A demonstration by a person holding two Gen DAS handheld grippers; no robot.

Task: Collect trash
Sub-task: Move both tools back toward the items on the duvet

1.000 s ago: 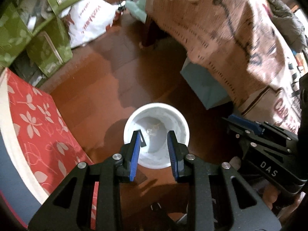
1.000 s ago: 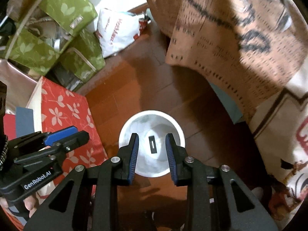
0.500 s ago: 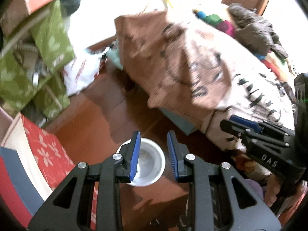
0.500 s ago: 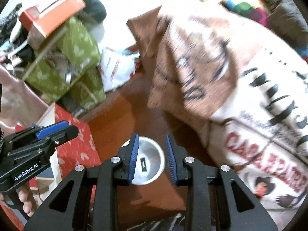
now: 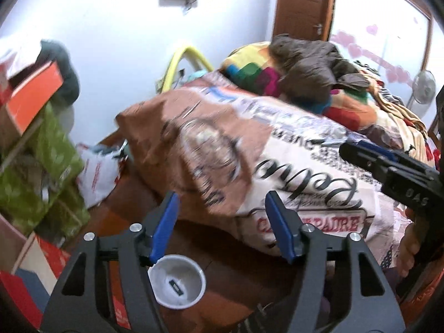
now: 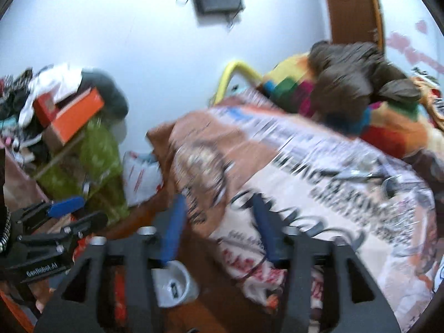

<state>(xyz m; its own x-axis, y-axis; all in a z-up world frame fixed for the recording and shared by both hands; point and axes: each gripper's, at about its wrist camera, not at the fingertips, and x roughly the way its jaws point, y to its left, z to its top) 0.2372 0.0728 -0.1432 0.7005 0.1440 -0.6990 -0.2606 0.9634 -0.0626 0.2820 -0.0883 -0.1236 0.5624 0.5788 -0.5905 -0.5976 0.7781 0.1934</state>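
Left tongs: lower centre of the left wrist view, blue pads spread wide, nothing between them. They point up and across the room, not down.

Right tongs: lower centre of the right wrist view, also parted and empty, heavily blurred. The same tool shows as a dark body at the right edge of the left view.

White bin: a round, open-topped cup-shaped container on the wooden floor, low in the frame just under the left pad. Inside it lies one small dark item, taken to be trash already dropped in.

Bed: fills the middle and right, covered by a brown-and-cream printed blanket whose edge hangs down close to the bin. A dark garment and a multicoloured cover sit at the upper right.

Clutter, left side: green patterned bags, an orange box, a white plastic bag on the floor at the bed's foot.

Risks, as judged:
- No further trash item can be picked out; blur hides small scraps on the blanket, so a piece may be missed or the wrong thing taken.
- Soft blanket folds may get pinched along with any scrap.
- The bin is light-looking and sits near the bottom edge of both views; a low swing of either tool could tip it.
- Both tools work close together and could knock.
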